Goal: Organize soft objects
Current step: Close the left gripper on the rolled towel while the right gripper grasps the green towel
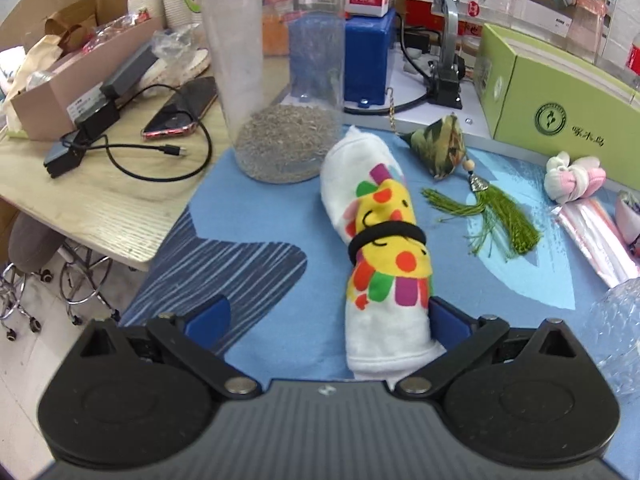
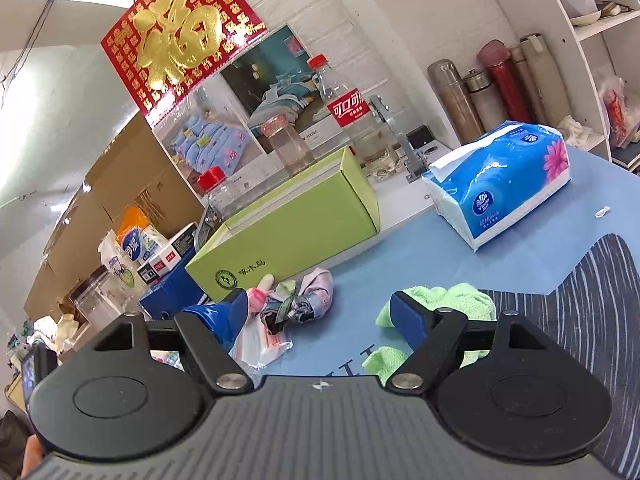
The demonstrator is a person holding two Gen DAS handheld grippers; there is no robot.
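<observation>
In the left wrist view a rolled white cloth [image 1: 380, 240] with a bright cartoon print and a black hair band around it lies on the blue mat [image 1: 248, 216]. My left gripper [image 1: 324, 316] is open; the roll's near end lies between the fingers, against the right one. A camouflage sachet with a green tassel [image 1: 444, 148] and a pink-white sock ball [image 1: 574, 176] lie beyond. In the right wrist view my right gripper [image 2: 320, 310] is open and empty above the mat. A crumpled floral cloth [image 2: 300, 300] lies ahead and a green towel [image 2: 452, 300] lies by the right finger.
A clear jar of grey grains [image 1: 284, 100] and a blue box [image 1: 370, 60] stand behind the roll. A green carton [image 2: 288, 228] and a blue tissue pack [image 2: 504, 184] sit at the back. A plastic bag [image 1: 596, 236] lies right. A phone and cables [image 1: 176, 116] lie on the wooden desk at left.
</observation>
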